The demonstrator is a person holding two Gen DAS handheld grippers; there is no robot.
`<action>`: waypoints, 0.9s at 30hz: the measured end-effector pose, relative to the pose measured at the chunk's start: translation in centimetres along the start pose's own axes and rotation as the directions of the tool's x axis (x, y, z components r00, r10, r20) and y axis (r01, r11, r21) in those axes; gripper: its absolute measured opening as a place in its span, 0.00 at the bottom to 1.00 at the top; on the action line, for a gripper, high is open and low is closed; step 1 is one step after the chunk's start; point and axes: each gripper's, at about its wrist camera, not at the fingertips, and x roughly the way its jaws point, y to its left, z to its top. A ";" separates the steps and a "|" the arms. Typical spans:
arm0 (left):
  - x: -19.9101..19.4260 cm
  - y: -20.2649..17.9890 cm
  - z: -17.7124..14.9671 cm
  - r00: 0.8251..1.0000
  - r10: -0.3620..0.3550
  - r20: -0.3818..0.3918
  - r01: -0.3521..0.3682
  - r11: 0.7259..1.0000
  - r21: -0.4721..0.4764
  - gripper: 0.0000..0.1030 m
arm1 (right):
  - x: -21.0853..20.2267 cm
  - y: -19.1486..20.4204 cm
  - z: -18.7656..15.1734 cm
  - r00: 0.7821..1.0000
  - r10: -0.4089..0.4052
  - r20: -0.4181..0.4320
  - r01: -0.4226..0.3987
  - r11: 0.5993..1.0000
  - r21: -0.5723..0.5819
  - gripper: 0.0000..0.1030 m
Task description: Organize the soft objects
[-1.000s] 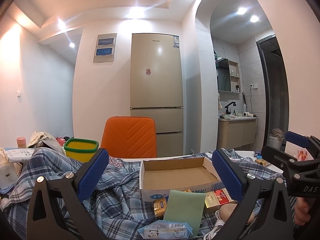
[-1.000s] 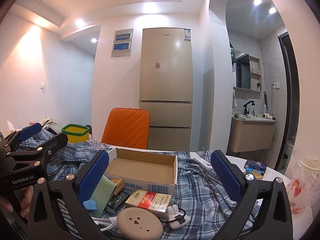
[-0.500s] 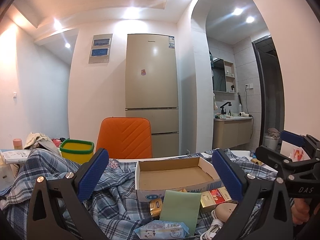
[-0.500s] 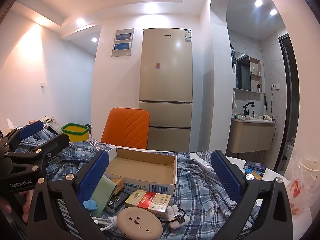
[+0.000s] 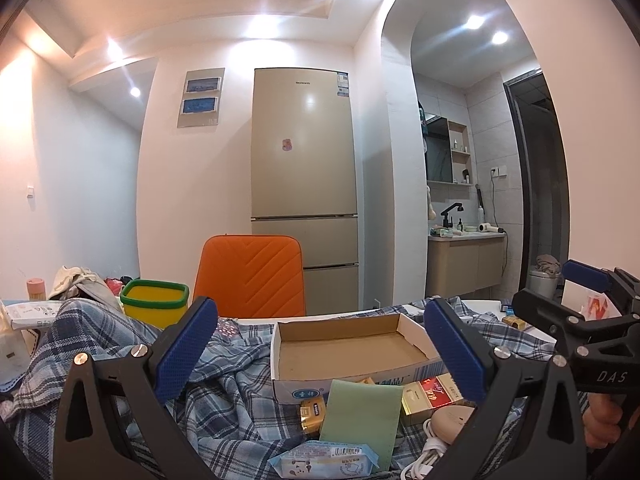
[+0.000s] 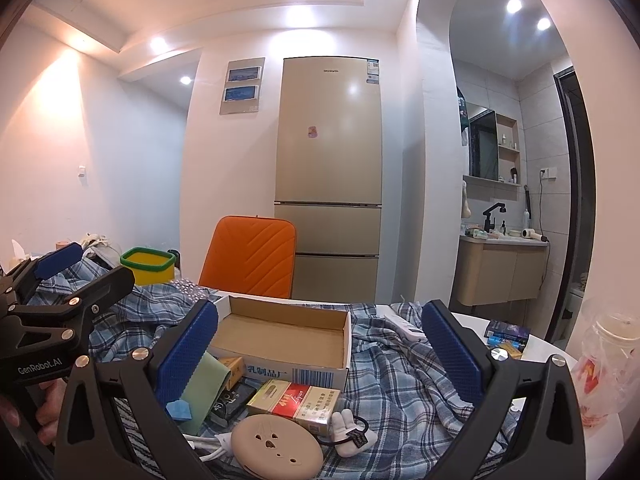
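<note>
I hold my left gripper and right gripper spread wide and empty above the crumpled blue plaid cloth, which sprawls over the table under the shallow open cardboard box. It looks light and limp, so I'd pinch a raised fold near the free right edge, clear of the box, as pulling may drag the clutter.

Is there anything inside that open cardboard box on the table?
No, the cardboard box shows only its bare brown bottom; the packets and the green cloth lie outside it.
</note>
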 end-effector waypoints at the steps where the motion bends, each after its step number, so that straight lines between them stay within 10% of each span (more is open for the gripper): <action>1: 0.0 0.0 0.0 1.000 0.000 -0.003 0.000 1.000 0.001 1.00 | 0.0 0.0 0.0 1.000 -0.001 0.001 0.001 1.000 0.001 1.00; 27: 0.2 0.5 0.2 1.000 0.007 -0.004 -0.007 1.000 -0.015 1.00 | 0.3 -0.1 0.1 1.000 0.003 -0.018 -0.003 1.000 0.008 1.00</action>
